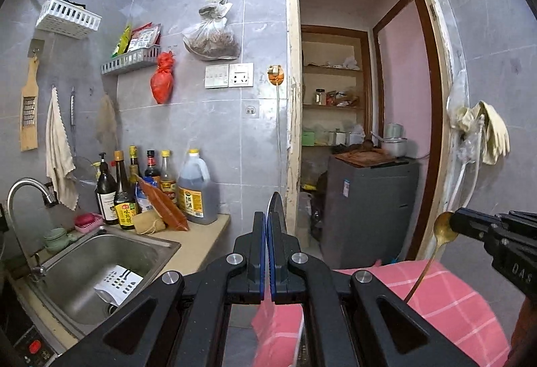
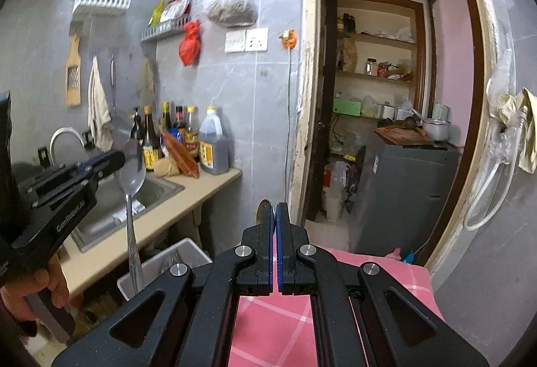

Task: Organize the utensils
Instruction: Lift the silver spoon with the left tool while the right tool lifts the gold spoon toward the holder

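Note:
My left gripper (image 1: 267,219) is shut on a silver spoon (image 2: 132,172), gripped by its bowl; its edge shows between the fingers in the left wrist view (image 1: 276,199), and its handle hangs down over a white bin (image 2: 188,253). My right gripper (image 2: 274,212) is shut on a gold spoon (image 1: 442,229), gripped at the bowl, with the thin handle hanging down over the pink checked cloth (image 1: 446,300). In the right wrist view only the gold bowl's edge (image 2: 263,204) shows between the fingers. Both grippers are held in the air.
A steel sink (image 1: 97,266) with a tap sits at the left in a beige counter (image 2: 188,195). Sauce bottles (image 1: 147,185) stand at the counter's back. A doorway opens to a grey appliance (image 1: 369,209) and shelves. The pink cloth (image 2: 278,316) lies below both grippers.

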Available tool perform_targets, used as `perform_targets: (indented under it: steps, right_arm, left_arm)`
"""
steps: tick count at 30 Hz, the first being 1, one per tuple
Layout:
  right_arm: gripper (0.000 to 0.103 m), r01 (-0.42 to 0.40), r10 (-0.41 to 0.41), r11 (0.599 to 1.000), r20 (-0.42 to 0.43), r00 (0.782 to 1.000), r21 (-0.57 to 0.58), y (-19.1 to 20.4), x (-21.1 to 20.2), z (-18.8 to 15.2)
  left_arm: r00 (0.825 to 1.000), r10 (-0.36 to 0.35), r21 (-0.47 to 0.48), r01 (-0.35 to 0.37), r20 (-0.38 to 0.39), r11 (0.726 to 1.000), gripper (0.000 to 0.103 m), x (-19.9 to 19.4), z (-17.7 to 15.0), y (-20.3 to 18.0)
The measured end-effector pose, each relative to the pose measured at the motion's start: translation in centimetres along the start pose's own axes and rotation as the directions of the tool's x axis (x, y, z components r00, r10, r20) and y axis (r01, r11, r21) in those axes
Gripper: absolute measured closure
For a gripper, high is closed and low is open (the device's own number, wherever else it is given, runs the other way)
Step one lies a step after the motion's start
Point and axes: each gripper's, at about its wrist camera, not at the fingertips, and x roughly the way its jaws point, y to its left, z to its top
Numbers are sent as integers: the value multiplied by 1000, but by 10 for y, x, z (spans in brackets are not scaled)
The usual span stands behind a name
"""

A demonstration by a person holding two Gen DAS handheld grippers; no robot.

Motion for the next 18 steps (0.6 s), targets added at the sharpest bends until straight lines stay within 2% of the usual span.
perform_targets:
  steps: [9, 14, 18]
  right_arm:
    - [101, 41, -38, 985, 20, 999, -168, 37, -6, -11]
    - [101, 29, -30, 978, -3, 1000, -206, 48, -4, -12]
    - [101, -6, 0, 982, -29, 1000, -188, 49, -3, -18]
  left_arm:
    - [996, 69, 81, -73, 49, 994, 101, -1, -23, -10]
    - [995, 82, 90, -87, 53, 992, 101, 0, -33, -13]
    - [997, 73, 80, -75, 24, 994, 101, 3, -42, -13]
